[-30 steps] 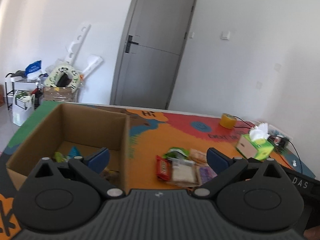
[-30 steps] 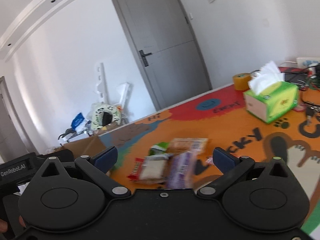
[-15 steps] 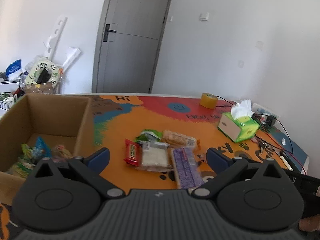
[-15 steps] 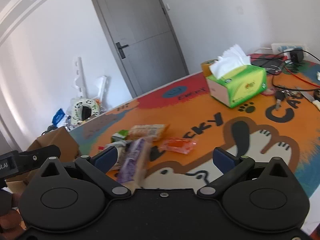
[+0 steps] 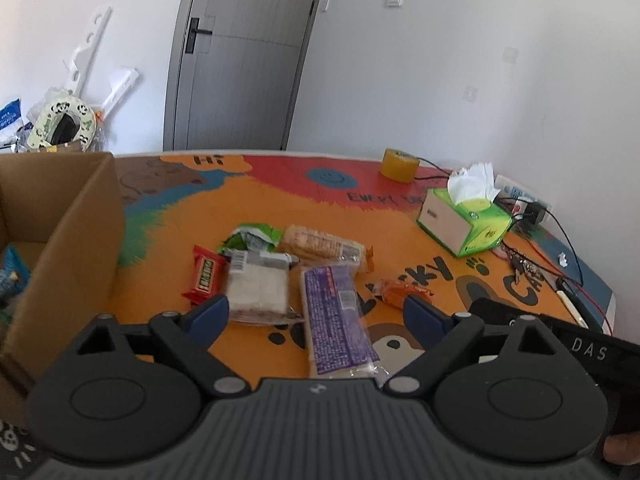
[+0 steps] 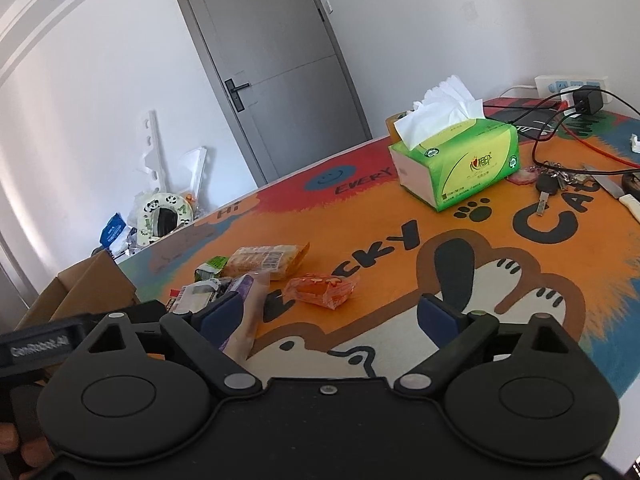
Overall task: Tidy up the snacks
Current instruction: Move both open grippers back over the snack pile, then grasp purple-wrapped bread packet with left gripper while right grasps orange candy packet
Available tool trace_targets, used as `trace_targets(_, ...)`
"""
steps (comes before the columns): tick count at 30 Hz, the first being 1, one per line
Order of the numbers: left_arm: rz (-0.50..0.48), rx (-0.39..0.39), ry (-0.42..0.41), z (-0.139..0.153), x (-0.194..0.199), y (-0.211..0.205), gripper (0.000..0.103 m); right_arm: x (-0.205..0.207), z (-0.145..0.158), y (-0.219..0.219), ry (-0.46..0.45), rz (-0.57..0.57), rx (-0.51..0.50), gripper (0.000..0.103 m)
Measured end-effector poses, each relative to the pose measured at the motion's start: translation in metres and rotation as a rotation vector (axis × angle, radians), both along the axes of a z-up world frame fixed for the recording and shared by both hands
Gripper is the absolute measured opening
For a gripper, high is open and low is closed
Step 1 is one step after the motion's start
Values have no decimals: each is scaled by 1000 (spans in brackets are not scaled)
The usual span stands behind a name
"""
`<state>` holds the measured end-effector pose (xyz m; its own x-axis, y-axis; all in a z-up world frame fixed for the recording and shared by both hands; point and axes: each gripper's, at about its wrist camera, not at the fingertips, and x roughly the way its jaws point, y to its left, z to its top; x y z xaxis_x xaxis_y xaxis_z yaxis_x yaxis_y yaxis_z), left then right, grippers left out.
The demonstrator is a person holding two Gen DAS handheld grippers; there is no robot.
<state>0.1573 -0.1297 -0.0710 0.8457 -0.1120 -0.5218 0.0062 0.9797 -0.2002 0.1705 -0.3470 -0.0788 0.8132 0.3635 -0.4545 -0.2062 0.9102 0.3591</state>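
Note:
Several snack packets lie on the orange mat: a purple packet (image 5: 336, 312), a white packet (image 5: 258, 286), a red bar (image 5: 204, 274), a green packet (image 5: 252, 238), a tan biscuit packet (image 5: 320, 246) and a small orange packet (image 5: 404, 292). The orange packet (image 6: 320, 290) and the biscuit packet (image 6: 266, 260) also show in the right wrist view. A cardboard box (image 5: 76, 236) stands at the left with snacks inside. My left gripper (image 5: 316, 314) is open and empty above the purple packet. My right gripper (image 6: 330, 314) is open and empty, just short of the orange packet.
A green tissue box (image 5: 468, 224) and a tape roll (image 5: 398, 165) stand at the far right of the table. Cables, keys (image 6: 548, 188) and a power strip (image 6: 572, 86) lie at the right edge. A grey door and clutter are behind the table.
Both grippers have swung right, away from the box and over the snack pile. The right view now centres on the orange packet. Both stayed open.

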Motion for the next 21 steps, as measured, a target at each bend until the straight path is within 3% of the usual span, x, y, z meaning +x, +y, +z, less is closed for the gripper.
trace_targets(8,-14,18,64,-15,21,-15,82,15,-3,-3,3,20,-4,87)
trace_targets(14,0,-11,118,-29,34,-16,67,27,-6,-6,9,20,9,84)
trace_targets(21,-6,-6,138,-37,43,-18,57,46,-10,5,20,53,6,71)
